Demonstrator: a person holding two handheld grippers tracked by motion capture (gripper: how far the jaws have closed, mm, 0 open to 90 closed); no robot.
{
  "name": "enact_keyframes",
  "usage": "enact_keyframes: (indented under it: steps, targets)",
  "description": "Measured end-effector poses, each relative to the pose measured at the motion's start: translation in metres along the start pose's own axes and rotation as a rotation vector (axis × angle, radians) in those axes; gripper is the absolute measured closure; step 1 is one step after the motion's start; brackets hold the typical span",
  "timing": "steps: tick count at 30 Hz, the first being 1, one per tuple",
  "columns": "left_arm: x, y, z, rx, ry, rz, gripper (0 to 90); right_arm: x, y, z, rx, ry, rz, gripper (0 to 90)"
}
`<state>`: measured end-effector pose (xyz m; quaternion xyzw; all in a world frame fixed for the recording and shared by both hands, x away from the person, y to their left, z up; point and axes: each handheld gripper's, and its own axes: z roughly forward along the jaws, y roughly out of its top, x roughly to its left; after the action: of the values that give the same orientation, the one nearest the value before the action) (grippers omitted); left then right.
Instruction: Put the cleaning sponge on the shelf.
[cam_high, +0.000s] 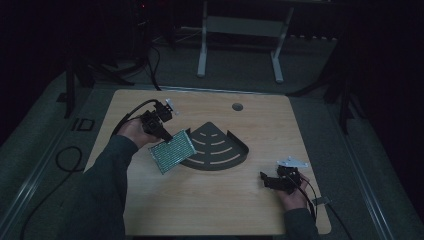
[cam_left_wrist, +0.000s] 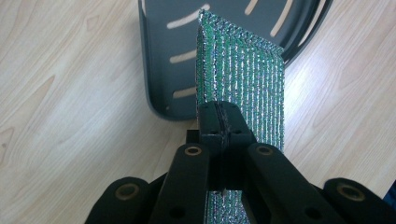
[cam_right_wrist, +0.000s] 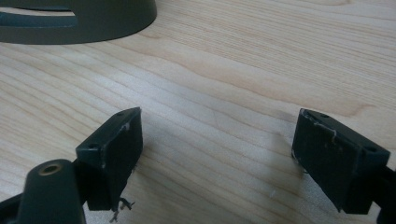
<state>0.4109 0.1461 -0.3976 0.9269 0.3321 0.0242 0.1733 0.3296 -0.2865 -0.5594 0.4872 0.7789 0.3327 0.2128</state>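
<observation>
Across the middle of the high view, a wooden table (cam_high: 210, 210) is carrying a dark fan-shaped tray (cam_high: 220, 145) with curved slots, and two hand-held grippers are working at either side of it.

Largest after the table, the tray is sitting at centre frame, its rounded wall facing lower right. Overlapping its left edge, a green mesh pad (cam_high: 172, 151) is tilting above the wood; in the left gripper view the pad (cam_left_wrist: 247, 88) is standing on edge in front of the tray (cam_left_wrist: 159, 70). At left of centre, the left gripper (cam_high: 163, 131) is clenching the pad's near edge between its jaws. At lower right, well apart from the tray, the right gripper (cam_high: 270, 180) is resting low over bare wood, its jaws (cam_right_wrist: 219, 158) spread wide and grasping nothing.
</observation>
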Motion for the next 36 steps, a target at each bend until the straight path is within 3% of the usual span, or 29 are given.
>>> enact_keyframes:
  steps: [13, 26, 36]
  targets:
    - [-0.003, 0.021, 0.002, -0.011, 0.022, 0.016, 89.9, 0.0, 0.0, 0.0, -0.001, 0.0, -0.001, 15.8]
    - [0.0, 0.034, 0.008, -0.022, 0.011, 0.0, 89.9, 0.0, 0.0, 0.0, -0.001, 0.0, 0.001, 15.9]
    - [-0.001, 0.047, 0.006, -0.03, 0.04, -0.001, 89.9, 0.0, 0.0, 0.0, -0.002, 0.0, -0.001, 15.8]
